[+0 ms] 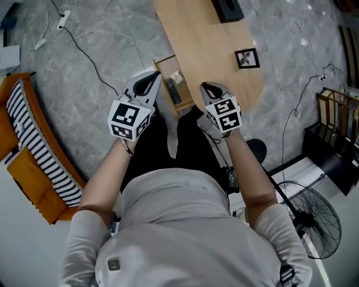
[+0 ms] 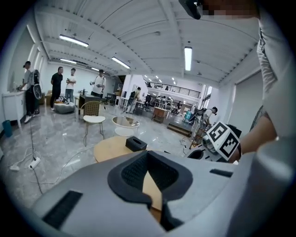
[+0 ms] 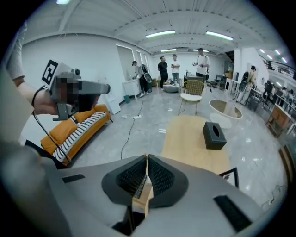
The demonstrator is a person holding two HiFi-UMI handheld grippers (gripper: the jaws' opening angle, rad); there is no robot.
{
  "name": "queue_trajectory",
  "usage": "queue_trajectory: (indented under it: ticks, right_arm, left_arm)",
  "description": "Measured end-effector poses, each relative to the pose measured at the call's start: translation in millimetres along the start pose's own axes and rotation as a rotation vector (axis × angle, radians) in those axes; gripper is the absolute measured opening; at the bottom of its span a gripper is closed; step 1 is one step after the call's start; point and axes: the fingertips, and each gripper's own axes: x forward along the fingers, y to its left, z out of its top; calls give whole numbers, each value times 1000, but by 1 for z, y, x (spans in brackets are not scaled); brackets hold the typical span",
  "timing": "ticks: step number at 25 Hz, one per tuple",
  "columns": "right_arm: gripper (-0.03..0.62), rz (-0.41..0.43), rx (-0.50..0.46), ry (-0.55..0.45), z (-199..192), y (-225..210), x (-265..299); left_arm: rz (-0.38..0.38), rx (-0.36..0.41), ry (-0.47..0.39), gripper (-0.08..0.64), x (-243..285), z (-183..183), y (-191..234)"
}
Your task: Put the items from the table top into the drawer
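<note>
Although the left gripper and right gripper overlapped its edges, the open drawer showed at the tabletop's near end, holding a dark remote-like bar and an unclear pale item. A black tissue box, cut off above, and a picture frame lay on the tabletop. Both grippers' fingers were pressed together, empty.

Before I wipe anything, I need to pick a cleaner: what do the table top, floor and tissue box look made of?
Table top: pale wood or wood veneer, matte, judging by the even tan colour and faint grain.
Floor: polished stone or stone-look tile, with grey veining and glossy reflections.
Tissue box: black and matte, maybe plastic or leatherette. The look leaves that open.
</note>
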Motion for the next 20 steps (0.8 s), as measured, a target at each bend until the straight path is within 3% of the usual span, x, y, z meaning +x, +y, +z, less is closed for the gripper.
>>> queue_trajectory:
  ticks: [5,10,15,20]
  right_arm:
    - [31,-28,-88,-176,69,3,-84]
    - [28,-123,-139,-401,130,-8,-180]
    - [28,-199,-151,-544,153,-10,-255]
    - [28,-231,-153,-631,150,-4,-309]
  left_arm:
    - [-29,64,-72,9,-27,68,-33]
    - [-58,142,-175,9,-59,131,-73]
    - [-80,166,-240,9,-85,164,-105]
    - [-72,182,-308,9,-108,190,-137]
